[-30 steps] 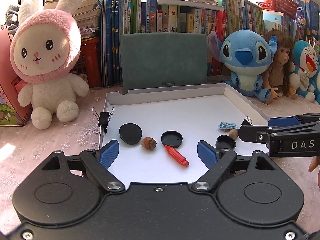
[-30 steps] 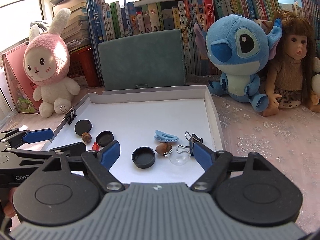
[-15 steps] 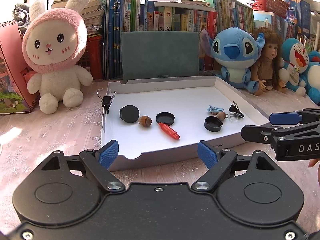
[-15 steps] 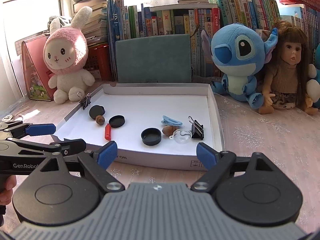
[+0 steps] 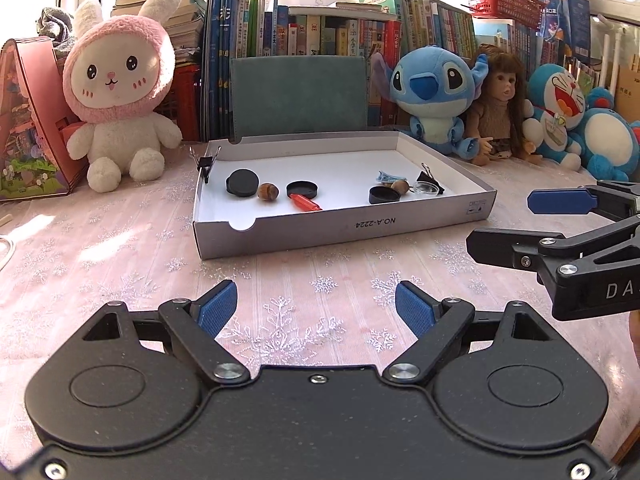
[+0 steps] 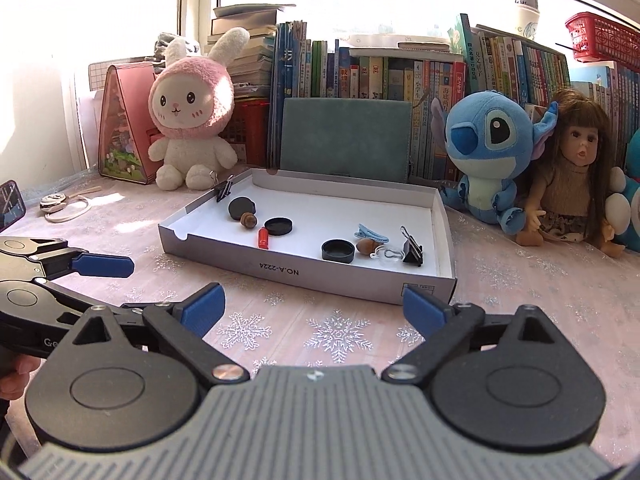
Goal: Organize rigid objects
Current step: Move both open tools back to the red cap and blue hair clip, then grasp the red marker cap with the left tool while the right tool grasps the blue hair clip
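A shallow white box (image 5: 340, 228) (image 6: 304, 270) sits on the pink snowflake cloth. Inside lie black caps (image 5: 241, 183) (image 6: 338, 250), two acorns (image 5: 267, 191) (image 6: 367, 245), a red tube (image 5: 305, 202) (image 6: 263, 238), a blue hair clip (image 6: 371, 233), a clear piece (image 6: 387, 255) and a black binder clip (image 6: 413, 249). Another binder clip (image 5: 205, 163) grips the box's left wall. My left gripper (image 5: 316, 310) is open over bare cloth, short of the box. My right gripper (image 6: 314, 306) is also empty, its jaws opening wider, likewise in front of the box.
Plush toys line the back: a pink rabbit (image 5: 120, 88), a blue alien toy (image 5: 434, 92) and a doll (image 6: 576, 176). Books (image 5: 304, 28) and a green folder (image 5: 298, 96) stand behind the box. A pink house-shaped case (image 5: 28, 120) is at far left.
Both grippers have drawn back from over the box to the cloth in front of it. The right gripper's jaws have spread wider. The objects in the box have not moved.
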{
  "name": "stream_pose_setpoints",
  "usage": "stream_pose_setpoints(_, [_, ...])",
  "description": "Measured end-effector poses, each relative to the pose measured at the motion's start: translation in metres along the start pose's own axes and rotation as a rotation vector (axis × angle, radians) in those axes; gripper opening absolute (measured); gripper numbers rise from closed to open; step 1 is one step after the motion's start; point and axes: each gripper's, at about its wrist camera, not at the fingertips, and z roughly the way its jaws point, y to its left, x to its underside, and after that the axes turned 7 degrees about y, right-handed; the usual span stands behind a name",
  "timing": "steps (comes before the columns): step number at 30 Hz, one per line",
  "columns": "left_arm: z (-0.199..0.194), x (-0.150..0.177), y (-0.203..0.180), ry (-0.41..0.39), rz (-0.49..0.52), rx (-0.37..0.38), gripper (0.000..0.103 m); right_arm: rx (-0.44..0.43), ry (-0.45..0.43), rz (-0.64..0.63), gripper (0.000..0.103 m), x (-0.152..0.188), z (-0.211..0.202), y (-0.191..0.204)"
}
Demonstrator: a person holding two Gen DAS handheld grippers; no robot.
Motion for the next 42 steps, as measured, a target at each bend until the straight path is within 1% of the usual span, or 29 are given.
stream_pose_setpoints(5, [-0.019, 0.014, -0.005, -0.037, 0.036, 0.023, 0.087, 0.0, -0.015, -0.009, 0.1, 0.018, -0.016, 0.004])
stream_pose_setpoints(7, [-0.026, 0.019, -0.005, -0.046, 0.046, 0.021, 0.087, 0.001, -0.015, -0.012, 0.1, 0.027, -0.021, 0.005])
stream_pose_setpoints(12, [-0.041, 0.034, -0.004, -0.046, 0.061, 0.046, 0.086, -0.002, -0.015, -0.031, 0.1, 0.045, -0.032, 0.009])
stream_pose_setpoints(15, [-0.047, 0.045, -0.002, -0.025, 0.062, 0.07, 0.075, -0.019, -0.013, -0.042, 0.1, 0.054, -0.037, 0.012])
stream_pose_setpoints(17, [-0.048, 0.051, -0.001, -0.007, 0.052, 0.082, 0.061, -0.059, 0.001, -0.048, 0.1, 0.058, -0.039, 0.014])
stream_pose_setpoints(19, [-0.05, 0.056, 0.001, 0.008, 0.045, 0.1, 0.054, -0.101, 0.016, -0.061, 0.094, 0.063, -0.039, 0.02])
stream_pose_setpoints(20, [-0.051, 0.057, 0.002, 0.009, 0.044, 0.104, 0.052, -0.116, 0.028, -0.07, 0.092, 0.064, -0.038, 0.023])
stream_pose_setpoints(23, [-0.054, 0.061, 0.001, 0.005, 0.05, 0.111, 0.048, -0.144, 0.046, -0.099, 0.084, 0.068, -0.033, 0.035])
stream_pose_setpoints(26, [-0.056, 0.062, 0.0, 0.007, 0.057, 0.123, 0.044, -0.171, 0.058, -0.118, 0.072, 0.068, -0.029, 0.045])
stream_pose_setpoints(27, [-0.056, 0.063, -0.001, 0.008, 0.057, 0.126, 0.044, -0.177, 0.061, -0.125, 0.064, 0.068, -0.027, 0.048])
stream_pose_setpoints(28, [-0.056, 0.063, -0.001, 0.01, 0.057, 0.13, 0.044, -0.182, 0.063, -0.129, 0.051, 0.068, -0.026, 0.05])
stream_pose_setpoints(29, [-0.056, 0.063, -0.001, 0.01, 0.057, 0.134, 0.044, -0.184, 0.063, -0.131, 0.046, 0.068, -0.025, 0.052])
stream_pose_setpoints(30, [-0.057, 0.064, -0.002, 0.009, 0.057, 0.136, 0.044, -0.187, 0.058, -0.132, 0.031, 0.069, -0.025, 0.054])
stream_pose_setpoints(31, [-0.057, 0.064, -0.002, 0.009, 0.057, 0.14, 0.044, -0.191, 0.057, -0.132, 0.024, 0.07, -0.025, 0.055])
stream_pose_setpoints(36, [-0.054, 0.064, -0.008, 0.013, 0.07, 0.161, 0.044, -0.161, 0.044, -0.137, 0.024, 0.073, -0.029, 0.056])
stream_pose_setpoints(42, [-0.042, 0.059, -0.02, 0.018, 0.078, 0.186, 0.04, -0.084, 0.049, -0.089, 0.024, 0.073, -0.035, 0.034])
